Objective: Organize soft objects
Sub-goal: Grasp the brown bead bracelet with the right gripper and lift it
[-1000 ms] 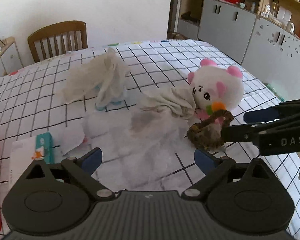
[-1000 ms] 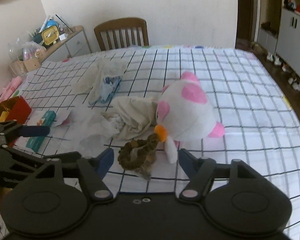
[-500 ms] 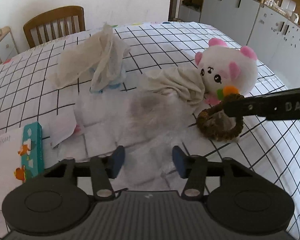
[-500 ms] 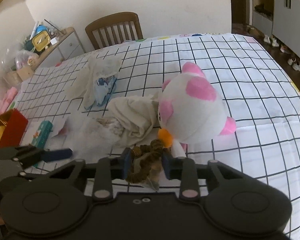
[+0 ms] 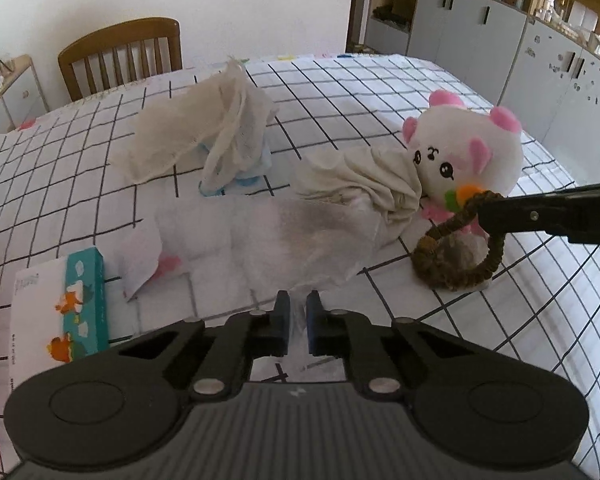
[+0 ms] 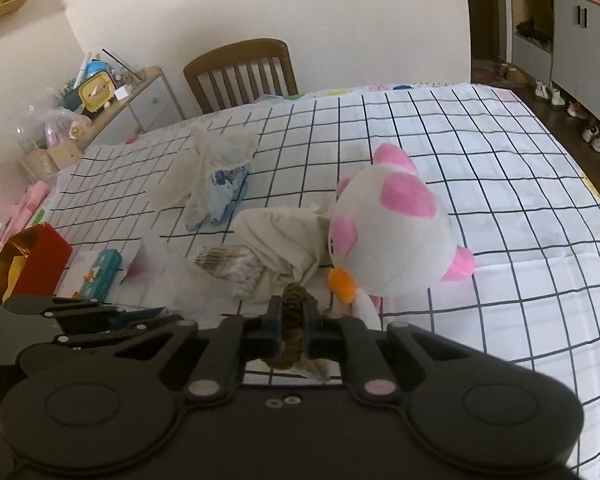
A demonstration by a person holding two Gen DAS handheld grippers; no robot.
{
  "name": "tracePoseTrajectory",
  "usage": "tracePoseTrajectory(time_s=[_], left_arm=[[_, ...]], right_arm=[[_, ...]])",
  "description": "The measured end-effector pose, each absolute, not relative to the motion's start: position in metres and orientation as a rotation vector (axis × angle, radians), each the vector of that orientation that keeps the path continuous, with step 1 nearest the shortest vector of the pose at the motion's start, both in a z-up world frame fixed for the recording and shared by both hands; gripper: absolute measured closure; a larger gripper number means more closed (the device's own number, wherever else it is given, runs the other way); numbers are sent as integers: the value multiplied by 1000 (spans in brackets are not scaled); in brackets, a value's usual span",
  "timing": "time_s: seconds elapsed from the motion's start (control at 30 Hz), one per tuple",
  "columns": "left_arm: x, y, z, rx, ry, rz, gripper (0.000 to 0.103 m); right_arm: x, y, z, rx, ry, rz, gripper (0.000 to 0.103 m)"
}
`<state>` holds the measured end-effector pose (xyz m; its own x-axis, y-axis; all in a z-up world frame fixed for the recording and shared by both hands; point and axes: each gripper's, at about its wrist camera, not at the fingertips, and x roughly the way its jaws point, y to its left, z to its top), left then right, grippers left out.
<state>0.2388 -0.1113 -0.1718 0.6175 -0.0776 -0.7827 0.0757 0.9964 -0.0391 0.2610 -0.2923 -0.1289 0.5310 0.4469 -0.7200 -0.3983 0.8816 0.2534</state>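
Observation:
My left gripper [image 5: 297, 304] is closing, its pads pinching the near edge of a sheer white sheet [image 5: 268, 236] spread on the checked tablecloth. My right gripper [image 6: 293, 308] is also closing, and its pads grip a brown woven ring [image 6: 292, 294]. From the left wrist view the ring [image 5: 456, 252] stands tilted up off the cloth. Just beyond it lies a white and pink plush toy [image 5: 468, 152] against a crumpled cream cloth [image 5: 372, 184]. A gauzy cloth [image 5: 204, 128] drapes over a blue pack farther back.
A teal and white tissue box [image 5: 84, 304] lies at the left, beside a red box [image 6: 40, 256]. A wooden chair [image 5: 120, 56] stands at the far table edge. Grey cabinets [image 5: 540, 60] line the right, and a cluttered sideboard [image 6: 112, 100] the left.
Both grippers went from wide open to closed: the left on the sheer sheet's edge, the right on the brown ring, which now stands tilted up instead of lying flat.

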Motion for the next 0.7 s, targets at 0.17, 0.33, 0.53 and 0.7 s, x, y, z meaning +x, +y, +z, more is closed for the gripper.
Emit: tracePoseTrajectory(time_s=[0.17, 0.33, 0.53, 0.7], left_arm=[[231, -105, -160, -32, 891, -92, 95], [223, -99, -149, -68, 879, -118, 95], [211, -95, -133, -91, 866, -132, 95], [199, -89, -116, -141, 849, -140, 95]], right_arm=[[250, -295, -120, 59, 850, 524, 94], [238, -300, -106, 58, 824, 547, 94], [223, -303, -90, 42, 791, 575, 94], [208, -304, -79, 12, 758, 594, 95]])
